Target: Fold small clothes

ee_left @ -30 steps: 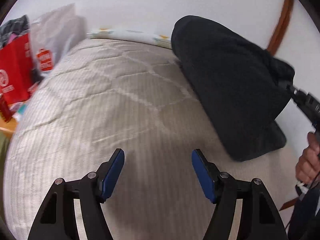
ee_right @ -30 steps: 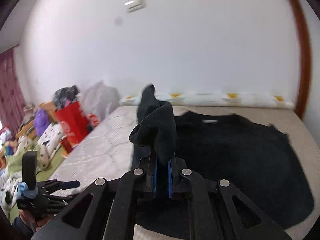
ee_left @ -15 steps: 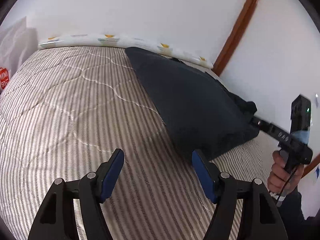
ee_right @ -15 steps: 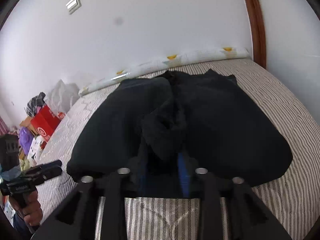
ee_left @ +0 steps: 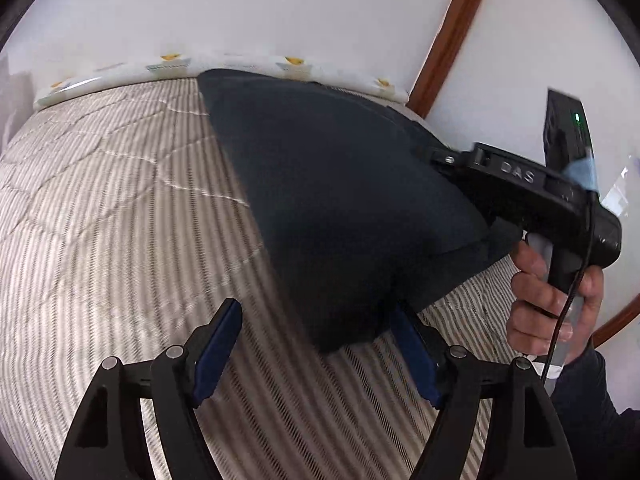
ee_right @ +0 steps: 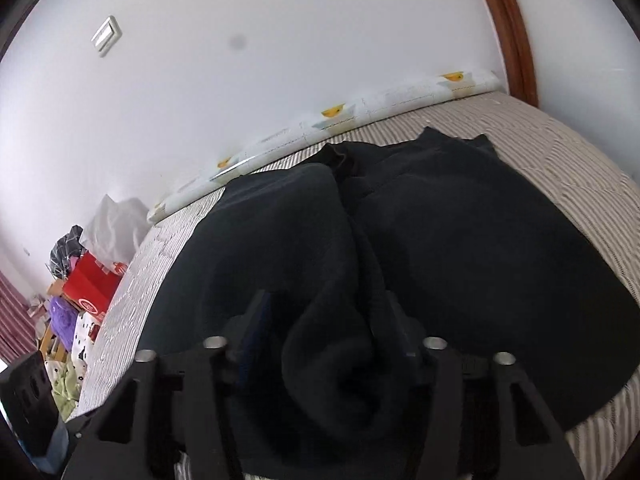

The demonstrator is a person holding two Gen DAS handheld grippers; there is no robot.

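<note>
A black garment lies on the striped bed, folded over on itself. My left gripper is open, and the garment's near corner lies between its blue pads. In the right wrist view the garment fills the middle of the bed. My right gripper is open, with a bunched fold of the black cloth lying loose between its fingers. The right gripper also shows in the left wrist view, at the garment's right edge, held by a hand.
A white pillow roll with yellow prints runs along the wall at the bed's far edge. A wooden door frame stands at the far right. Red bags and clutter sit on the floor to the left.
My right gripper has come down onto the bed and opened, letting go of the cloth. My left gripper has moved right, up to the garment's near corner.
</note>
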